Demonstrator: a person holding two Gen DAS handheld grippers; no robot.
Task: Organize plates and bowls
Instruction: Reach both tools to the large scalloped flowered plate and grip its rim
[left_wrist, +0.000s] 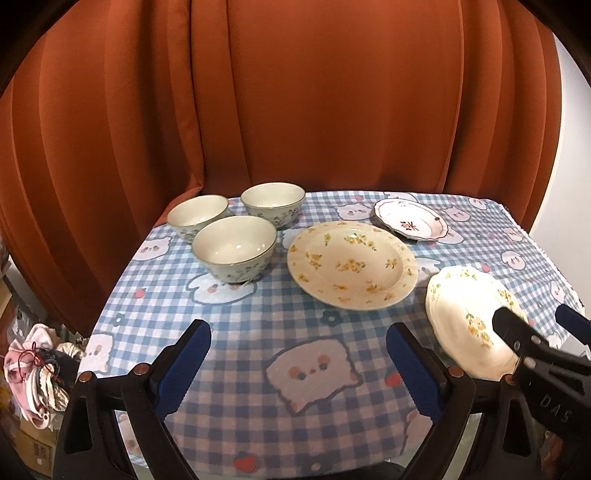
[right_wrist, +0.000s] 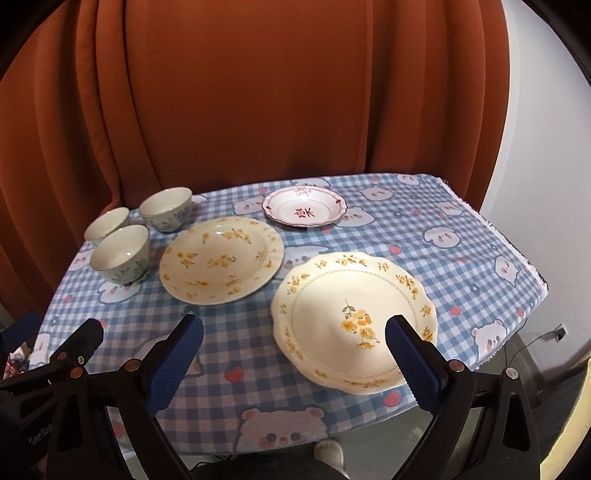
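Both grippers are hovering with fingers spread wide, gripping nothing: the left gripper (left_wrist: 297, 363) over bare checked tablecloth (left_wrist: 258, 317), the right gripper (right_wrist: 293, 360) above the scalloped plate (right_wrist: 332, 306) lying near the table's front right edge. Three bowls (left_wrist: 233, 251) are clustering back left beside the round flowered plate (left_wrist: 351, 264). Only the right view is showing the red-trimmed dish (right_wrist: 304, 206) clearly, and a shoe (right_wrist: 329, 452) below.

left claw (left_wrist: 299, 369) spread wide, right claw (right_wrist: 295, 363) likewise
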